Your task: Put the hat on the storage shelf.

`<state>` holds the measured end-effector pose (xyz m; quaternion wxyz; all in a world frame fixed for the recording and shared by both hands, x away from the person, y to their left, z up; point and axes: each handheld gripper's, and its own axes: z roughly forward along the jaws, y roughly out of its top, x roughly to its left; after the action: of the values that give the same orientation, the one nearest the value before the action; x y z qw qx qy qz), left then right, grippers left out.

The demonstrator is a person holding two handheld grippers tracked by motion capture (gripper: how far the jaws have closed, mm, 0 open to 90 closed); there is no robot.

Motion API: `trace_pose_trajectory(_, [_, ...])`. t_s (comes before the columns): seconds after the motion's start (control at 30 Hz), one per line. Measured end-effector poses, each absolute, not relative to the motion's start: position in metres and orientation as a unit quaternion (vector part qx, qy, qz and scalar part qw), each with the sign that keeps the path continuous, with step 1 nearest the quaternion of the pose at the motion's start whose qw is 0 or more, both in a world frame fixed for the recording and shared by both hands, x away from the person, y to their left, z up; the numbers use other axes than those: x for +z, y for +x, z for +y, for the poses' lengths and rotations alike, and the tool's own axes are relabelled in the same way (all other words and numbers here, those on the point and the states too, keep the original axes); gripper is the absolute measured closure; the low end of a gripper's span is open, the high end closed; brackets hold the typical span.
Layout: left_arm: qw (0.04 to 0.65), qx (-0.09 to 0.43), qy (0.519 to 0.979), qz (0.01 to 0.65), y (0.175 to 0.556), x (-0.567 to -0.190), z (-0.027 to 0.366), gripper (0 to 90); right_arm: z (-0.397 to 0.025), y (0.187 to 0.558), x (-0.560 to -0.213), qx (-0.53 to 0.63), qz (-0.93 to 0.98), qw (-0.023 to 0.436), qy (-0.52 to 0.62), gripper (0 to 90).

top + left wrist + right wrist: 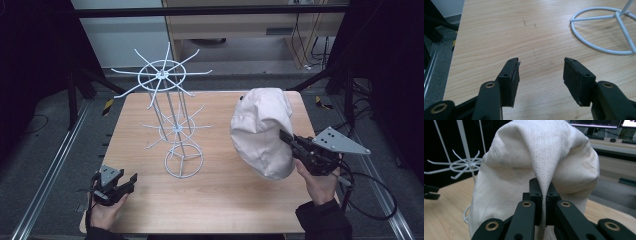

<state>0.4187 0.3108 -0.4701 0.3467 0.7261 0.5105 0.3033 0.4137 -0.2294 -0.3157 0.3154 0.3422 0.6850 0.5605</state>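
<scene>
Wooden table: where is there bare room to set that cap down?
Bare wood lies between the white wire rack and the left gripper, and along the wooden table near edge. The cream fabric cap, pinched by the right gripper, crowds the right.

Lit evenly from overhead; light wooden tabletop (215,200) is bright, surroundings on both sides fall to near black. Shadows soft and faint: slight dark patch under the white wire rack's ring base (599,40) in the left gripper view. No hard glare. High view is soft, low-res. Right gripper view: cream woven fabric cap (541,162) sharp enough to show weave, background monitors blurred. Edge distortion possibly mild, hard to judge.
</scene>
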Motion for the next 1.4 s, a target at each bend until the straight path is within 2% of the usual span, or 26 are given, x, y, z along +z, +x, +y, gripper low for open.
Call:
trace_pose_trajectory(0.97, [0.347, 0.303, 0.724, 0.514, 0.420, -0.472, 0.312, 46.0, -0.194, 0.411, -0.238, 0.676, 0.599, 0.342, 0.259, 88.6])
trace_pose_trajectory(1.4, [0.346, 0.303, 0.726, 0.511, 0.419, -0.472, 0.311, 46.0, -0.169, 0.431, -0.229, 0.689, 0.607, 0.322, 0.231, 88.6])
